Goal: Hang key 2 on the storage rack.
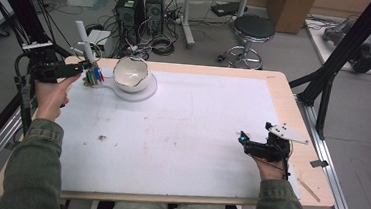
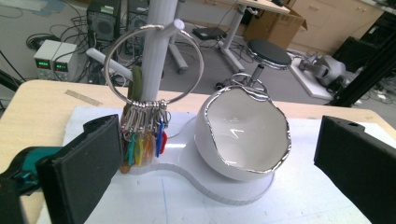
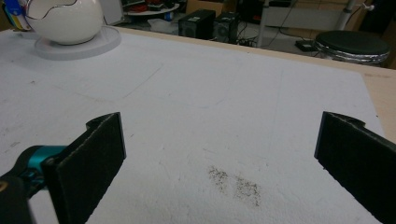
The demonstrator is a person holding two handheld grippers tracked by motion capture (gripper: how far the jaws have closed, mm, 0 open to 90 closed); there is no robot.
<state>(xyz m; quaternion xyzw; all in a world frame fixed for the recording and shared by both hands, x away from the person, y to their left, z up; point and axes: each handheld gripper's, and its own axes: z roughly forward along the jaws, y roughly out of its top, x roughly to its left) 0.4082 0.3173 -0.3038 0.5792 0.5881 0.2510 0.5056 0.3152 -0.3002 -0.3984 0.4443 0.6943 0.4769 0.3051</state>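
A large metal ring (image 2: pixel 154 65) hangs from a peg of the white post (image 2: pixel 156 42), with several coloured tags (image 2: pixel 144 137) bunched at its bottom. To its right, a white egg-shaped bowl (image 2: pixel 245 135) with a silver rim sits on the same white base (image 2: pixel 205 189). My left gripper (image 2: pixel 219 149) is open, its jaws apart in front of the tags and bowl. From above, the left gripper (image 1: pixel 79 68) is just left of the tags (image 1: pixel 93 75), beside the bowl (image 1: pixel 131 74). My right gripper (image 1: pixel 245 142) rests open over bare mat at the table's right; its view shows the bowl (image 3: pixel 65 18) far off.
A white mat (image 1: pixel 181 134) covers most of the wooden table (image 1: pixel 282 92). A dark smudge (image 3: pixel 233 184) marks the mat between the right jaws. Beyond the far edge stand computer towers (image 1: pixel 138 8) and a stool (image 1: pixel 253 29). Black frame legs (image 1: pixel 335 61) rise at the right.
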